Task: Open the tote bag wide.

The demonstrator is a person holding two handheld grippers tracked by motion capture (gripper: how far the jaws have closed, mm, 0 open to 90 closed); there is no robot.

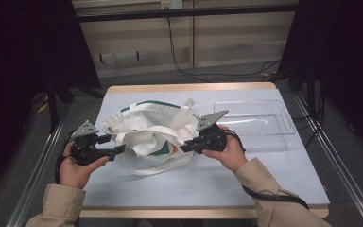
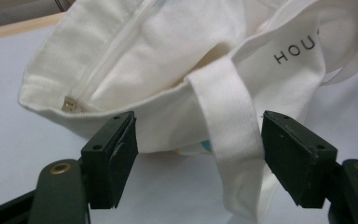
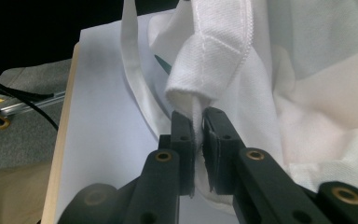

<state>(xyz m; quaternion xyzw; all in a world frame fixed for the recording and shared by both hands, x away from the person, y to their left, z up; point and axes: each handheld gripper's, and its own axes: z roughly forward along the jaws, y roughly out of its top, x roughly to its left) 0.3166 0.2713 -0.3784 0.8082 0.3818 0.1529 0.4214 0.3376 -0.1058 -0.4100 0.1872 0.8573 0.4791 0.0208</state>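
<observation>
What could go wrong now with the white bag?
The left gripper stands open around the bag's strap, so it may shut on the strap instead of the rim. The right gripper pinches only a thin fold of the tote bag; a pull might slip it free.

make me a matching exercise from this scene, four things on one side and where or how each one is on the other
Things:
1. left gripper
2. right gripper
3. clear tray
4. white tote bag

States or places:
A. lies between the two grippers
B. fingers apart, a bag strap between them, not pressed
C. far right part of the table, nothing in it
D. fingers pinched on a fold of white fabric

Pairs: 1-B, 2-D, 3-C, 4-A
</observation>
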